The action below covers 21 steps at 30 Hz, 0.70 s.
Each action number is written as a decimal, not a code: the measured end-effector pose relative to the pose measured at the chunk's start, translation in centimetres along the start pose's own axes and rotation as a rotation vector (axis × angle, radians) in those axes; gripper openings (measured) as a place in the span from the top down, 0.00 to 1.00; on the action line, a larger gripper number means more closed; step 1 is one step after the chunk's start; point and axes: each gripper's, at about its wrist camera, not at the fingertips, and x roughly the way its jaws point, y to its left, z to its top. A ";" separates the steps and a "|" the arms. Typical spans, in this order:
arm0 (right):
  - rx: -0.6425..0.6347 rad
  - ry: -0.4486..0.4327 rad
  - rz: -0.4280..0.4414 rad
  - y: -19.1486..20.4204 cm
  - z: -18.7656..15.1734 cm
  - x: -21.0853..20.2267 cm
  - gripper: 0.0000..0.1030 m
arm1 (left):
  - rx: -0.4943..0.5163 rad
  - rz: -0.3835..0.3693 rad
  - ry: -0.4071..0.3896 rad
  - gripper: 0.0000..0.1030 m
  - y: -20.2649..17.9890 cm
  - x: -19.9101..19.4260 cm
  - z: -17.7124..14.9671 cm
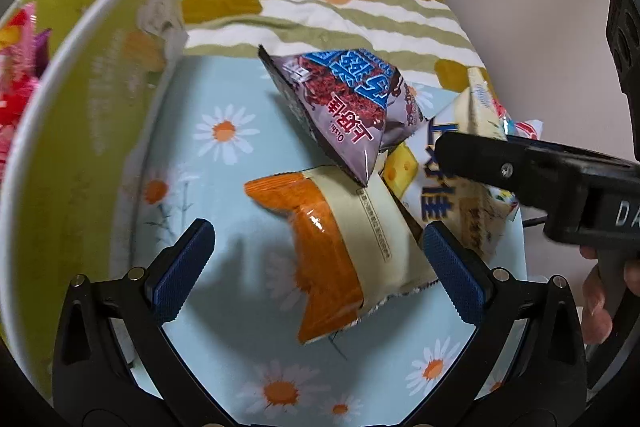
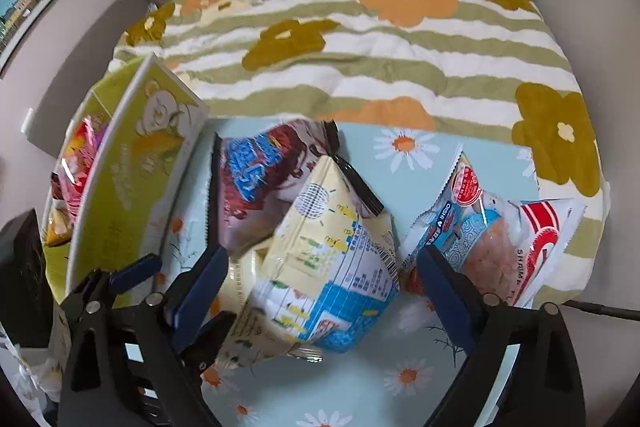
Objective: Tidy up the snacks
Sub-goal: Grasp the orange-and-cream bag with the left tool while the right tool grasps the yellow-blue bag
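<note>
Grippers both spread wide: left gripper [image 1: 316, 267] straddles the orange packet [image 1: 320, 259], right gripper [image 2: 320, 279] straddles the yellow-blue packet [image 2: 332, 267], neither pinched.

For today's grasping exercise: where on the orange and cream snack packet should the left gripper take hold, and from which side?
Grip the orange and cream snack packet across its puffy middle, coming down from above. It lies flat and lengthwise between the open left gripper, so the fingers can straddle its narrow width. Avoid its far end, tucked under the purple packet.

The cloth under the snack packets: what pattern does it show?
Pale blue cloth printed with white, orange-centred daisies; clearest in the left wrist view.
</note>
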 end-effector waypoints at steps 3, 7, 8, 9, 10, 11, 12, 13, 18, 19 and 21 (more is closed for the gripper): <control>-0.001 0.036 0.006 -0.3 0.2 1.0 0.18 | 0.006 -0.005 0.018 0.00 -0.4 1.2 0.2; -0.004 0.073 0.002 -0.6 0.0 1.8 0.22 | 0.003 -0.010 0.035 0.00 -0.5 2.1 0.4; 0.001 0.079 0.001 -0.8 -0.1 2.0 0.22 | 0.001 -0.015 0.039 0.00 -0.4 2.4 0.5; 0.007 0.084 0.007 -1.0 -0.2 2.0 0.22 | -0.002 -0.017 0.041 0.00 -0.4 2.5 0.6; 0.015 0.088 0.011 -1.2 -0.3 2.1 0.22 | -0.004 -0.018 0.043 0.01 -0.3 2.6 0.6; 0.019 0.091 0.012 -1.3 -0.4 2.1 0.22 | -0.010 -0.022 0.045 0.04 0.0 2.6 0.7; 0.020 0.094 0.013 -1.3 -0.5 2.1 0.25 | -0.015 -0.028 0.049 0.09 0.2 2.7 0.7; 0.020 0.097 0.012 -1.4 -0.6 2.1 0.25 | -0.023 -0.041 0.056 0.15 0.4 2.9 0.8; 0.022 0.103 0.026 -1.5 -0.8 2.0 0.26 | -0.052 -0.086 0.088 0.38 0.7 3.6 1.0; 0.017 0.106 0.028 -1.4 -0.9 2.0 0.26 | -0.054 -0.082 0.092 0.38 0.7 3.7 0.9; 0.010 0.109 0.033 -1.2 -1.2 2.0 0.26 | -0.057 -0.080 0.097 0.40 0.7 3.6 0.9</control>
